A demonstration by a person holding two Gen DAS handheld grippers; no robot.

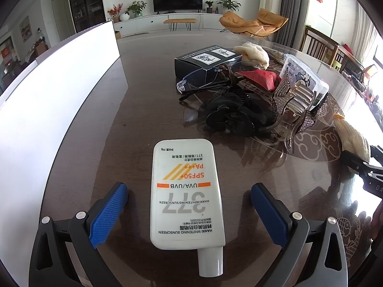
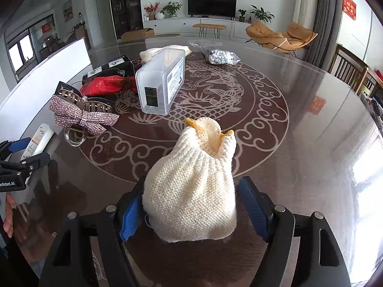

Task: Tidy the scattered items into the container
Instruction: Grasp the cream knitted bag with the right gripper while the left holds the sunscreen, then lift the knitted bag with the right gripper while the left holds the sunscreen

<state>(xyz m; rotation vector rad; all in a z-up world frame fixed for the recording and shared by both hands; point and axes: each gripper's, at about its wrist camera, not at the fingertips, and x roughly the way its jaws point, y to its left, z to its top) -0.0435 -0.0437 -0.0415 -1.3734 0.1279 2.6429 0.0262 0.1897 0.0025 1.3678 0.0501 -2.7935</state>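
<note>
1. right gripper [image 2: 191, 209]: jaws wide, straddling the cream knitted pouch [image 2: 191, 186] at lower centre; the left pad looks to touch the knit, the right pad stands clear. no clamp yet; placed for a side pinch.
2. left gripper [image 1: 189, 212]: jaws wide, either side of the sunscreen tube [image 1: 186, 191], pads apart from it, lined up along its length.
3. container [image 1: 47, 110]: white wall at the left of the frame, near the tube.
4. table [image 2: 299, 119]: other items lie scattered further back.

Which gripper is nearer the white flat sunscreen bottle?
Left. The left gripper straddles the sunscreen bottle, jaws open. The right gripper sits apart, around the cream knitted pouch.
</note>
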